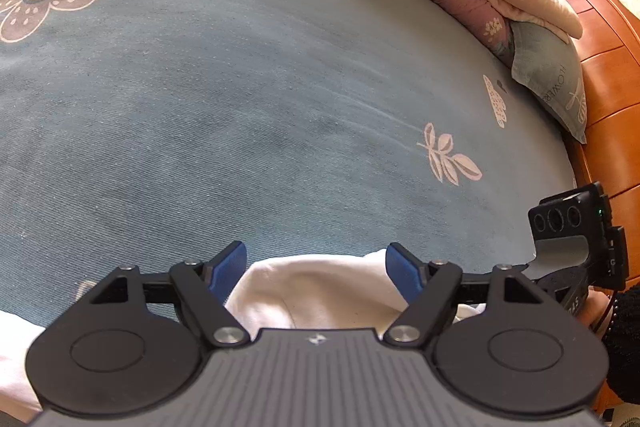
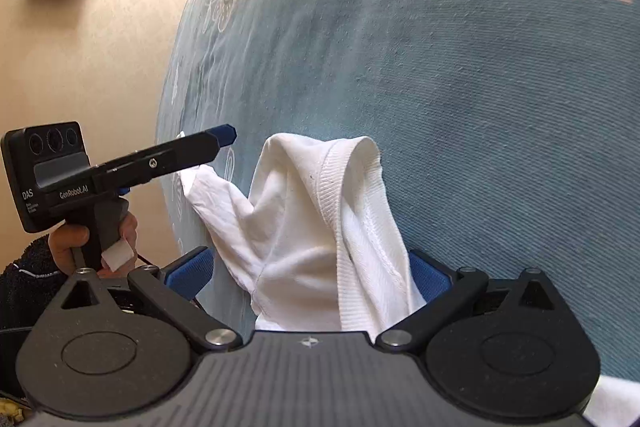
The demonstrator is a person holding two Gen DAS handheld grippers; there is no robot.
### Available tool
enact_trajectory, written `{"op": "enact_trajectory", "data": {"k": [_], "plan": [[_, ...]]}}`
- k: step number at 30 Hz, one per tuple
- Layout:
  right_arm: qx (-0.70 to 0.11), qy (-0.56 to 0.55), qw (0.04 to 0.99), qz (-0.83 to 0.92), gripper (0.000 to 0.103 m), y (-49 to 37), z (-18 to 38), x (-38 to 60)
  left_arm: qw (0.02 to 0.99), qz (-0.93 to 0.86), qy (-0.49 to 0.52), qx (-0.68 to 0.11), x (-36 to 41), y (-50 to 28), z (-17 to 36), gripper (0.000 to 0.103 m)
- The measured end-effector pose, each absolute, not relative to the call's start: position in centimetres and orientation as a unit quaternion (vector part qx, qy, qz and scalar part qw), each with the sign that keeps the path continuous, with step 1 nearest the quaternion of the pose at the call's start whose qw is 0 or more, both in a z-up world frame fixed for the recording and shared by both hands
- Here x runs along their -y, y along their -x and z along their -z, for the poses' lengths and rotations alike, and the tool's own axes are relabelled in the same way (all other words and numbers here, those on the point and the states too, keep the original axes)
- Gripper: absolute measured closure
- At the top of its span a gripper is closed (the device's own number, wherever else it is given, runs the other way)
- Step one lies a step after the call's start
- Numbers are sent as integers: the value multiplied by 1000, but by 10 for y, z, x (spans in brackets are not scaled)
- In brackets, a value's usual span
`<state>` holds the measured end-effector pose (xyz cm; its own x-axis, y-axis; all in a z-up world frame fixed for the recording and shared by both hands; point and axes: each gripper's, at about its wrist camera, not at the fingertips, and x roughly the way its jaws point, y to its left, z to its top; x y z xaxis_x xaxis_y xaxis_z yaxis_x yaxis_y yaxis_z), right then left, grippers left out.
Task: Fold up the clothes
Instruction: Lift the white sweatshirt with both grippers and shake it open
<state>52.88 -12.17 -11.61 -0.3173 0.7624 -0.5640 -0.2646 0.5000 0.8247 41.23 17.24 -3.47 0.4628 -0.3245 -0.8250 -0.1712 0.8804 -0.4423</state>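
The white shirt (image 2: 320,227) bunches at the bottom centre of the frame, between the spread, released jaws of the right gripper (image 2: 310,273). The left gripper (image 1: 316,269) also gapes around cloth on the bed (image 1: 240,107).

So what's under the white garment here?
The white garment sits on the blue floral bedsheet, between the right gripper's open fingers. Whatever lies directly beneath the bunched cloth is covered.
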Motion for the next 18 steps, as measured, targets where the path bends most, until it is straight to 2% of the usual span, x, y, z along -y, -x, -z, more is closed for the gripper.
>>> {"op": "enact_trajectory", "data": {"k": [7, 13, 18], "plan": [[-645, -230, 535, -495, 0, -543, 111, 106, 812, 59, 233, -533, -182, -428, 41, 27], [-608, -270, 526, -530, 0, -552, 87, 106, 804, 128, 153, -560, -171, -444, 38, 27], [-604, -250, 520, -550, 0, -548, 77, 102, 780, 242, -22, -577, -139, -449, 35, 27]]}}
